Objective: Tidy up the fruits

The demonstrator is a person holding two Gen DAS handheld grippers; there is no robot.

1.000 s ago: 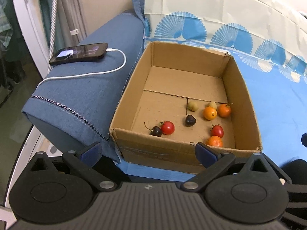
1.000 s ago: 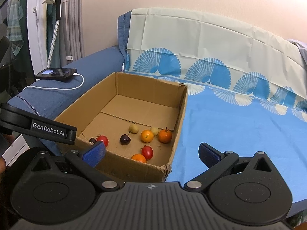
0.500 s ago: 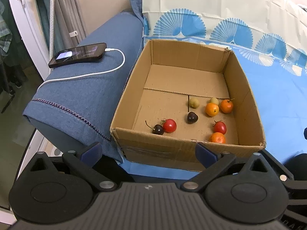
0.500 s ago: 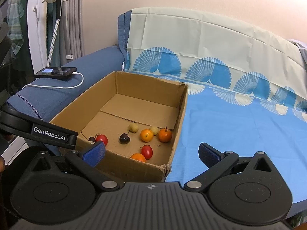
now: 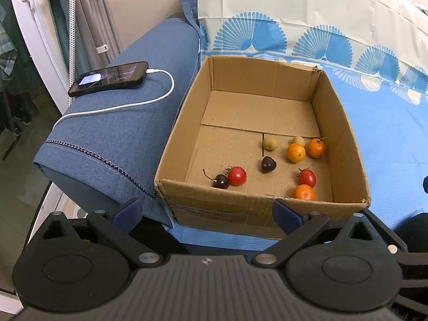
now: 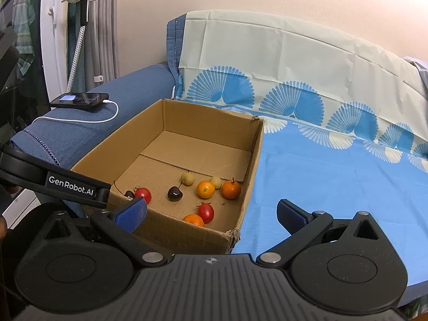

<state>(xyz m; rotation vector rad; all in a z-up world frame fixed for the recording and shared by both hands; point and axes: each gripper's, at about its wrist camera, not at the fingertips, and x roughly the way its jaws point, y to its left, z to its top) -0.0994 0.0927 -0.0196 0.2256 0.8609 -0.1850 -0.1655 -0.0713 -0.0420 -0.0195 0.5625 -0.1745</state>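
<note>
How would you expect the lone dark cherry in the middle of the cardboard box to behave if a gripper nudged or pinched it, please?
The dark cherry looks round and glossy, so it would probably roll across the flat floor of the cardboard box and might slip from a loose pinch. It looks small and probably light. If real, it may bruise under a hard squeeze, so the open left gripper should close gently.

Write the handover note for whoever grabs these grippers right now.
Left gripper: open, empty, short of the box's near wall.
Right gripper: open, empty, near the box's near right corner.
All fruit lies loose on the floor of the box, near half: two dark cherries, two red fruits, three orange fruits, two pale ones.
The phone charges on the armrest; leave it.
Done: nothing sorted.
Left: group the fruit by kind; the far half is free.
</note>
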